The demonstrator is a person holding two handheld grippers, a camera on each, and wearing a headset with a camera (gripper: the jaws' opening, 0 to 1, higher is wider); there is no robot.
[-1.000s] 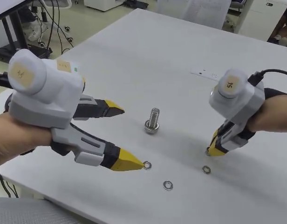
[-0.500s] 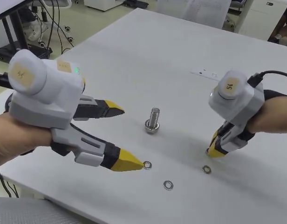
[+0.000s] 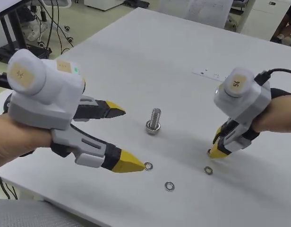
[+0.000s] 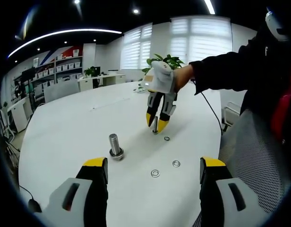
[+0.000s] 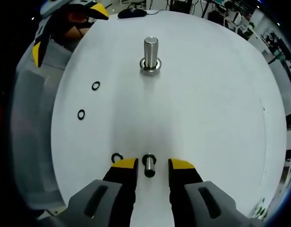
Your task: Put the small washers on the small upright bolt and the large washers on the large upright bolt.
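The large upright bolt [image 3: 154, 121] [image 4: 115, 146] [image 5: 150, 53] stands mid-table with a washer ring at its base. The small upright bolt [image 5: 149, 165] [image 4: 155, 126] stands between the jaws of my right gripper [image 3: 214, 150] [image 5: 153, 164], which are narrowly open, with a gap on each side of it. Three loose washers lie on the table: one [image 3: 148, 166] [image 5: 95, 85] at the tip of my left gripper's near jaw, one [image 3: 169, 186] [image 5: 81, 114] further forward, and one [image 3: 208, 170] [image 5: 117, 157] beside the right gripper. My left gripper [image 3: 128, 138] [image 4: 154, 164] is wide open and holds nothing.
The white table [image 3: 150, 61] stretches wide behind the bolts. Its near edge [image 3: 89, 215] runs just below the washers. A small label [image 3: 205, 74] lies at the back right. Desks, cables and chairs [image 3: 27, 28] stand beyond the table's left side.
The right gripper's body has tilted up slightly while its tips stay at the small bolt. The left gripper and the washers have not moved.
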